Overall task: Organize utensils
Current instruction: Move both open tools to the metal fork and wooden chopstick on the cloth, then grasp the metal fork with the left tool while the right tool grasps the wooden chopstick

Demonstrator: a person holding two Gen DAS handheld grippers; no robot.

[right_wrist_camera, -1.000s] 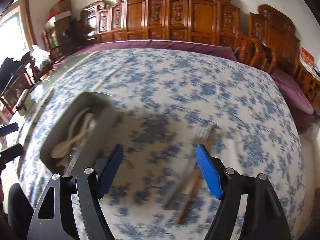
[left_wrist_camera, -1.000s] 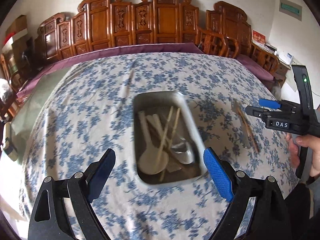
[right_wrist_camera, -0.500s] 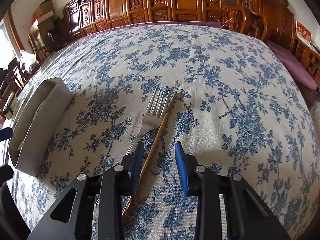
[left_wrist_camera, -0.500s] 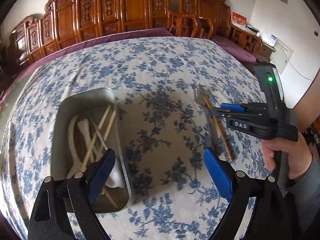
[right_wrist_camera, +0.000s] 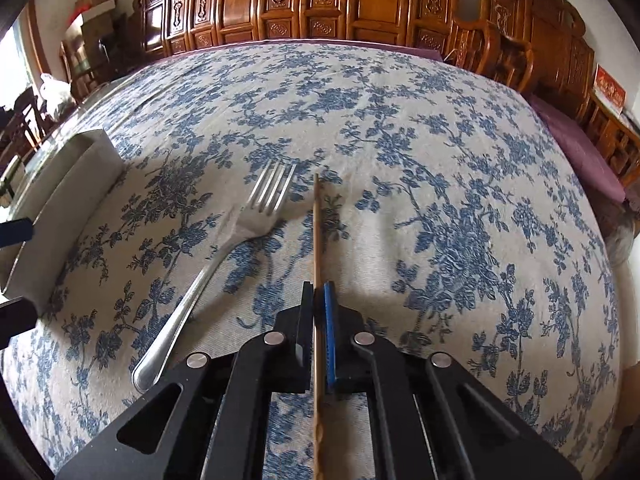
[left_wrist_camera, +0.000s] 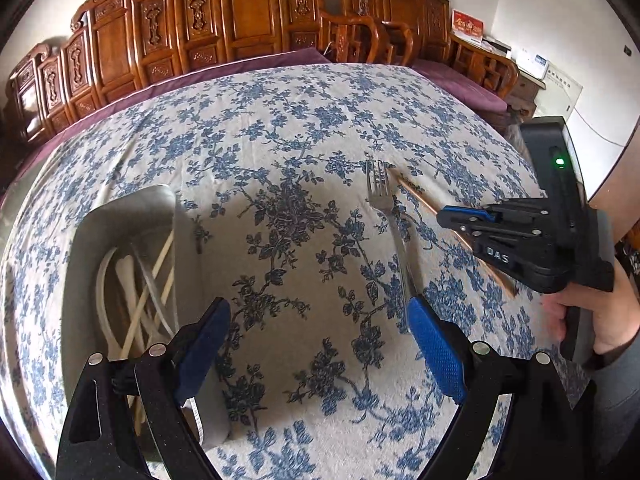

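Pinching chopstick point(right_wrist_camera: 316, 240) in right gripper point(right_wrist_camera: 319, 292), fork point(right_wrist_camera: 224, 256) just beside.

Our right tool point(right_wrist_camera: 319, 300), half open over the chopstick point(right_wrist_camera: 317, 232) half a second ago, has now closed on it. Our left tool point(left_wrist_camera: 316, 344) has swung further right, the tray point(left_wrist_camera: 132, 216) sliding toward the left edge.

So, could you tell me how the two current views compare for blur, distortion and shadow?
Left wrist view: sharp, with heavy fisheye bulging of the tablecloth and a dark shadow between tray and fork. Right wrist view: fork tines slightly smeared, chopstick crisp in the shut right gripper, soft shadow beneath it.
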